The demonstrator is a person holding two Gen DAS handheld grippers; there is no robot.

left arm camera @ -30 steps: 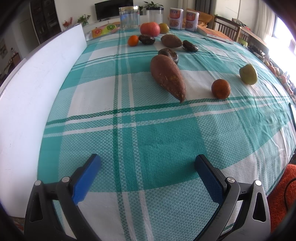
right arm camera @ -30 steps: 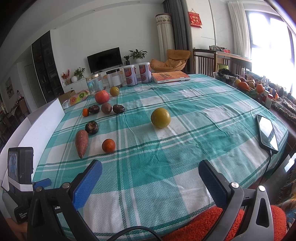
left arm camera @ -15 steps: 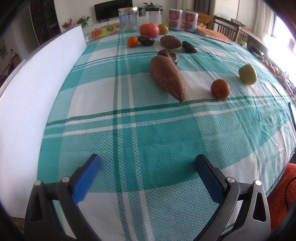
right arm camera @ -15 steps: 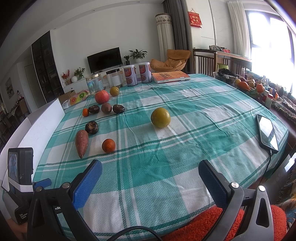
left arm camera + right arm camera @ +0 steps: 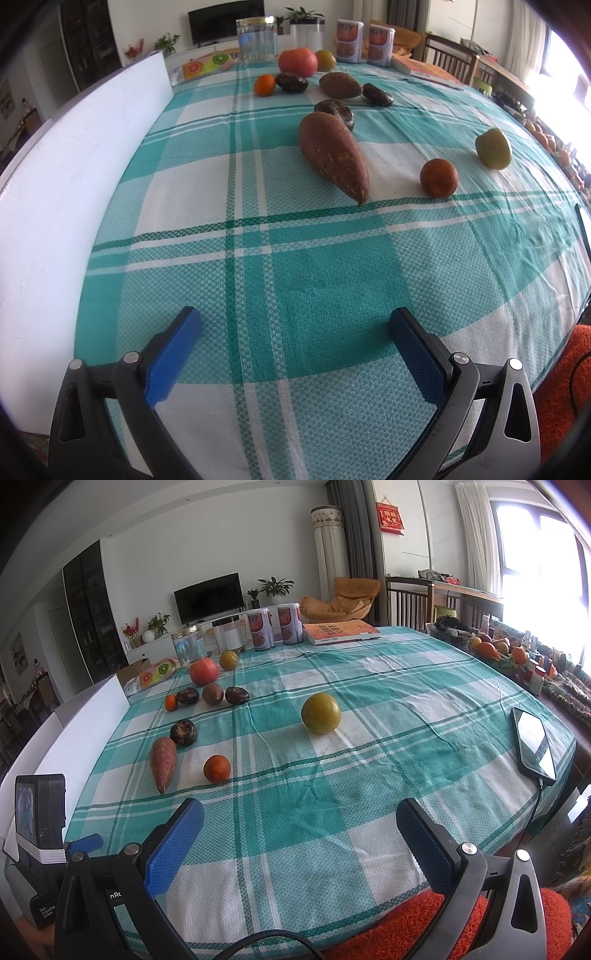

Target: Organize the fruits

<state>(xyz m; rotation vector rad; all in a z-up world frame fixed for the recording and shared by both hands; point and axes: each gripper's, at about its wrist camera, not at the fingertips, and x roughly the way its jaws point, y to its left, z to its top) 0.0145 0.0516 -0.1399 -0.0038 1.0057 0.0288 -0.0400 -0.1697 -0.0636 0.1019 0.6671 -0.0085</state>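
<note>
Table [image 5: 369, 853] under a teal-and-white checked cloth, seen from its near edge. Left gripper [image 5: 294, 325] and right gripper [image 5: 300, 816] both poised low over the near edge, blue-padded fingers [image 5: 173, 350] spread wide, nothing held by either.

Scattered fruit toward the left side and middle of the table: long reddish-brown sweet potato [image 5: 332, 155], tip toward the near edge; dark wrinkled round fruit [image 5: 335, 111] just behind it, whether touching cannot be told; small orange tangerine [image 5: 438, 177] near its right; yellow-green round fruit [image 5: 320, 712] well apart toward the middle. Nearer the far-left corner, a loose cluster: large red apple-like fruit [image 5: 204, 671], small yellow fruit [image 5: 228, 660], tiny orange fruit [image 5: 171, 702], brown oval fruit [image 5: 212, 694] between two dark wrinkled ones [image 5: 188, 695] [image 5: 236, 695]. White board [image 5: 66, 177] standing along the left edge; black phone [image 5: 533, 746] near the right edge.

Judged step: opening approach, no fruit gripped yet. Likely next: advance over the sweet potato or tangerine, centre the wide fingers astride it, then close gently; round fruit prone to rolling on the cloth.
</note>
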